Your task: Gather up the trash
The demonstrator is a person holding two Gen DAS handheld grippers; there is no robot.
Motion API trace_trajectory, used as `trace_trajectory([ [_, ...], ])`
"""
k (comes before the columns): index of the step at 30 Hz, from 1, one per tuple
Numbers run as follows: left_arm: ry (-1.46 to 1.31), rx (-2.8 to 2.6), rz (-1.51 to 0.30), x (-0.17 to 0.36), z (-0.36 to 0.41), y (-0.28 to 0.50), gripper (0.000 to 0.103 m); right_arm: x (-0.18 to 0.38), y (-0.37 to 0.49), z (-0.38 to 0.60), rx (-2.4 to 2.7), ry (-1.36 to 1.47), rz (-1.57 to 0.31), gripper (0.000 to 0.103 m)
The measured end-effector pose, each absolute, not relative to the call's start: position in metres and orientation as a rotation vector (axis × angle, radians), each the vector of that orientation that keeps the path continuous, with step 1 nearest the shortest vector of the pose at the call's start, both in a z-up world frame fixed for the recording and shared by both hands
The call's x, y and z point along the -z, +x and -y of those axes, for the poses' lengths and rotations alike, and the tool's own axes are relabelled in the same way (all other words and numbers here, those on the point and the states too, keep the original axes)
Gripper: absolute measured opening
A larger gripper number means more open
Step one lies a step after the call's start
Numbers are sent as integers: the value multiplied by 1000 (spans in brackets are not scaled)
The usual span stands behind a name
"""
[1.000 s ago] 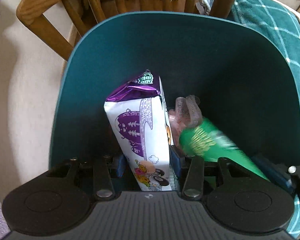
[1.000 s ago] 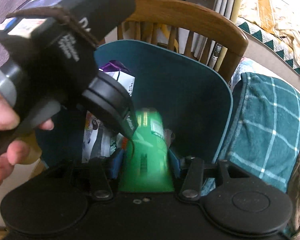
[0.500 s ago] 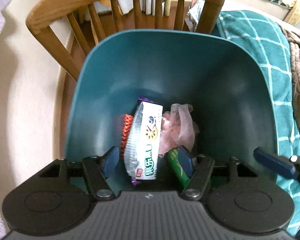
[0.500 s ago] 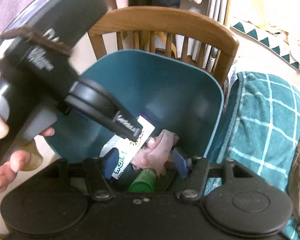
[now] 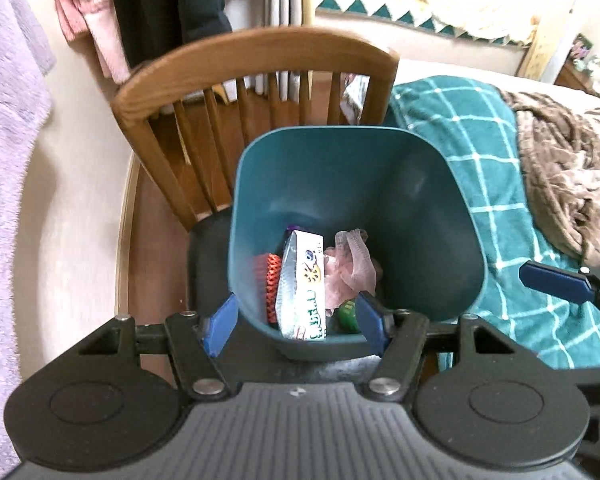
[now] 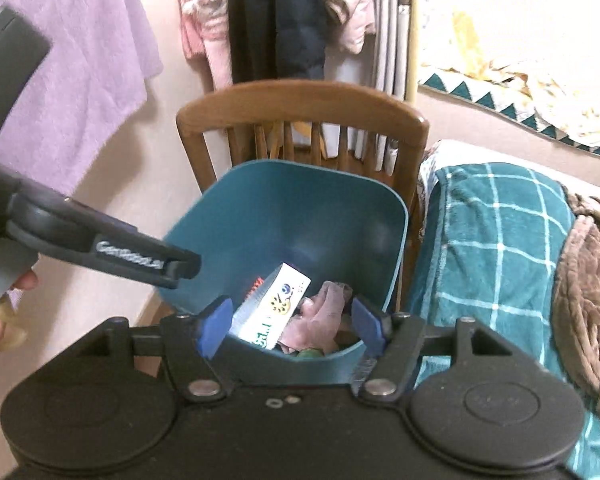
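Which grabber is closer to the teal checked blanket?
Right. The right gripper hangs at the side of the bin nearest the blanket; the left gripper is at its opposite side, farther away.

Teal plastic bin [image 5: 420, 216] is carried on dark seat [image 5: 206, 248] of brown wooden spindle-back chair [image 5: 256, 56]; teal checked blanket [image 5: 480, 152] is spread alongside.

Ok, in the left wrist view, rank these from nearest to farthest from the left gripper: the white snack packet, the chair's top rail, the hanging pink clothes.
1. White snack packet: in the teal bin, just beyond the left gripper and its open fingers.
2. Chair's top rail: behind the bin, higher in the picture.
3. Hanging pink clothes: against the wall, upper left, past the chair.
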State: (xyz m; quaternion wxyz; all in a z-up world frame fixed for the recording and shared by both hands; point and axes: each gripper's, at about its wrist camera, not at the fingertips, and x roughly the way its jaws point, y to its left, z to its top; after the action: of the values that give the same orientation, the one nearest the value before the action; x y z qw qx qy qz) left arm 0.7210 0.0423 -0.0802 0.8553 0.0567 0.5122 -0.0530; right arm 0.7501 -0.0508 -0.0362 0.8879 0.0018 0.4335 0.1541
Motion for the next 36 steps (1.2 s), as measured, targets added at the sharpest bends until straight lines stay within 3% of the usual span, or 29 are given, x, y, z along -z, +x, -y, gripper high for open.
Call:
trace_trajectory([
  [7, 149, 168, -984, 54, -67, 658, 64, 13, 696, 39, -270, 58, -846, 73],
  [9, 151, 191, -964, 50, -74, 637, 72, 10, 679, 35, -258, 76, -834, 75],
  [22, 191, 303, -893, 48, -104, 535, 80, 10, 569, 12, -172, 171, -802, 92],
  [28, 153, 300, -923, 81, -110, 516, 83, 34, 544, 20, -167, 194, -818, 102],
  [33, 74, 304, -990, 139, -109, 512, 102, 79, 533, 34, -173, 182, -867, 103],
  [36, 64, 271, -1031, 185, -103, 509, 102, 120, 528, 47, -168, 197, -922, 103],
])
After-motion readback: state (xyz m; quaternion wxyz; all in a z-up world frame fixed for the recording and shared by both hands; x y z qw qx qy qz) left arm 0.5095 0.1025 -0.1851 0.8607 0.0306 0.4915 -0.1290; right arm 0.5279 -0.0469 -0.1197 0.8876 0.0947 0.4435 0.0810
